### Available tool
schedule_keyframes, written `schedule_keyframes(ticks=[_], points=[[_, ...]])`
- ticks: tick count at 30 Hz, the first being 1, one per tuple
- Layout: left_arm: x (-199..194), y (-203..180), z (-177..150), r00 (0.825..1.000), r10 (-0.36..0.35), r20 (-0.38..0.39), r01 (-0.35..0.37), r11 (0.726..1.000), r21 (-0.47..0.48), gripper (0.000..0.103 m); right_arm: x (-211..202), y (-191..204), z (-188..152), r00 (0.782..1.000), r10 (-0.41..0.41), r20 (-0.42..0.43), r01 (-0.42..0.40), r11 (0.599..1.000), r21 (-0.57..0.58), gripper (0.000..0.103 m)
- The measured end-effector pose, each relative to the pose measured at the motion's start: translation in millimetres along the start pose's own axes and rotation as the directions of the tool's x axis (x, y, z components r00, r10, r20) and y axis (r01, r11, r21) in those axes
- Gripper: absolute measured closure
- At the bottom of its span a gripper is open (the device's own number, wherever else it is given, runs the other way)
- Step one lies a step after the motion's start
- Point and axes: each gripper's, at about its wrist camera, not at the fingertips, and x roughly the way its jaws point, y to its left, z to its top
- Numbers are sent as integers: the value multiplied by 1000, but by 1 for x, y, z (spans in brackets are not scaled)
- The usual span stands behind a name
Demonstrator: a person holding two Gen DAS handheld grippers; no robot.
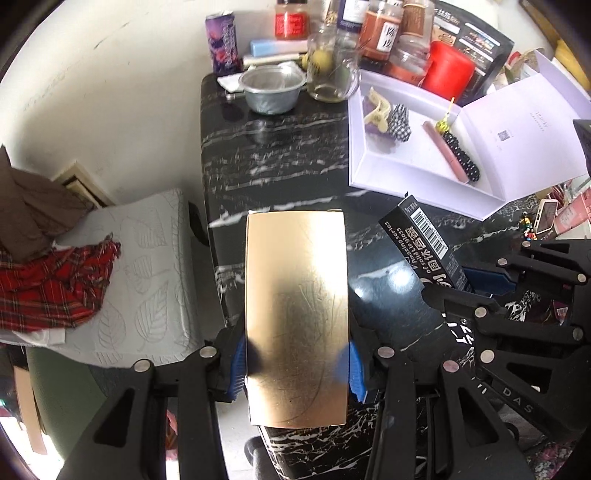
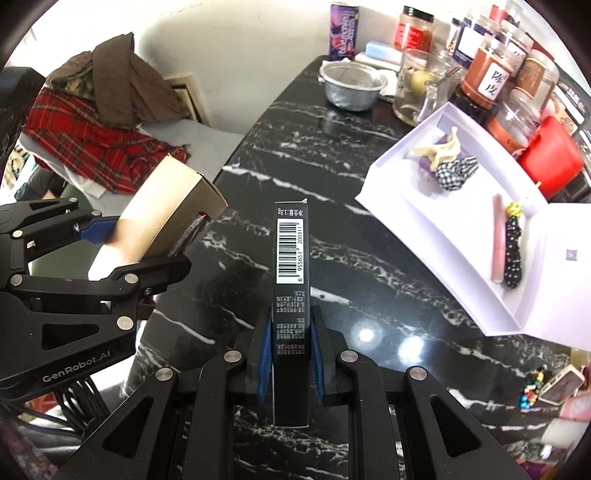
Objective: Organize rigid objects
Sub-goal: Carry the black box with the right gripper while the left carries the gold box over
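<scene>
A flat gold box (image 1: pixel 297 317) is clamped by its long sides between the blue pads of my left gripper (image 1: pixel 297 365), above the black marble table (image 1: pixel 280 162). In the right wrist view the same gold box (image 2: pixel 166 218) shows tilted at the left, held in the left gripper (image 2: pixel 110 243). My right gripper (image 2: pixel 291 354) is shut on a slim black box with a barcode (image 2: pixel 291 258), which points away from the camera over the table (image 2: pixel 332 166). From the left wrist view, that black box (image 1: pixel 424 251) and the right gripper (image 1: pixel 480 284) sit close on the right.
An open white gift box (image 2: pixel 443 229) with small hair accessories lies at the right. Jars (image 2: pixel 484 77), a foil cup (image 2: pixel 349 88), a purple can (image 2: pixel 341 33) and a red cylinder (image 2: pixel 550 158) crowd the far edge. Folded clothes (image 2: pixel 92 122) lie left of the table.
</scene>
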Motion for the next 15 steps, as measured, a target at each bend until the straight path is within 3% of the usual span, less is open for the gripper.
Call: schedule_keyframes(ticks=[15], points=[[-32, -18, 39, 997, -30, 78, 25, 997, 71, 60, -39, -27, 18, 999, -30, 36, 27, 996, 82, 85]])
